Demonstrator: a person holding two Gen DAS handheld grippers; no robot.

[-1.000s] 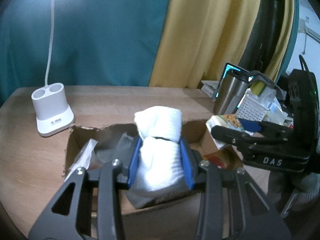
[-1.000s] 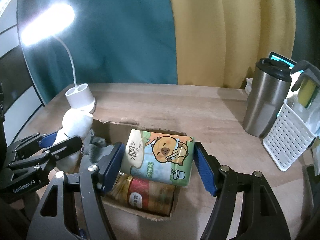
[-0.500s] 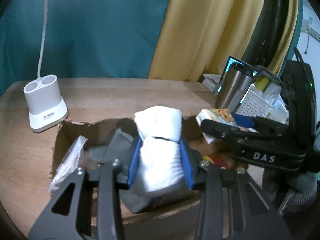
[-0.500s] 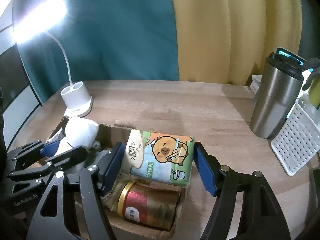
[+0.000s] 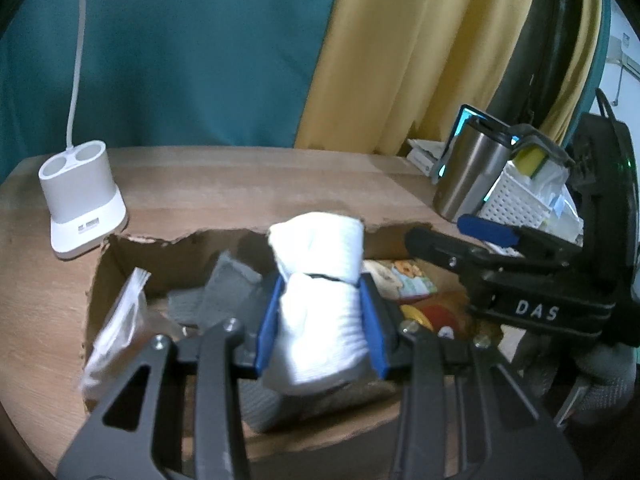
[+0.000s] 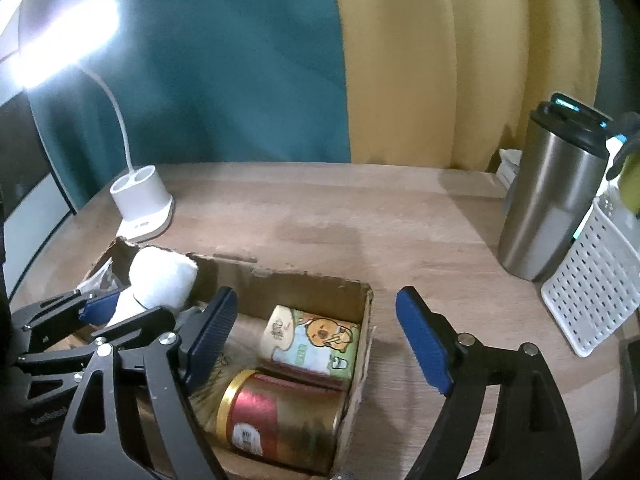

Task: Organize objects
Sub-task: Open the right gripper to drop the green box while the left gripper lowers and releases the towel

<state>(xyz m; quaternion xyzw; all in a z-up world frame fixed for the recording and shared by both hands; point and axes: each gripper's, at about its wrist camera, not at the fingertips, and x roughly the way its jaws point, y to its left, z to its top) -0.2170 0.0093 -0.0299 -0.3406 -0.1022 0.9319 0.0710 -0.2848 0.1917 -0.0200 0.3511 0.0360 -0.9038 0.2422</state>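
My left gripper (image 5: 320,292) is shut on a white rolled sock (image 5: 316,248), held over the torn cardboard box (image 5: 180,240). In the right wrist view the sock (image 6: 160,276) shows at the box's left end. My right gripper (image 6: 316,296) hangs above the box's right end (image 6: 320,280); its jaws are opening, apart from everything. Below them a tissue pack with a cartoon bear (image 6: 316,340) lies in the box, resting against a red and gold can (image 6: 280,416). A grey cloth (image 5: 228,284) and a clear plastic bag (image 5: 116,332) lie in the left part.
A white lamp base (image 6: 142,208) stands behind the box at the left. At the right stand a steel tumbler (image 6: 548,208) and a white perforated basket (image 6: 596,288). Teal and yellow curtains hang behind the wooden table (image 6: 360,208).
The right jaws have spread and let go of the tissue pack, which now lies in the box beside the can. The left gripper still holds the sock in about the same place.
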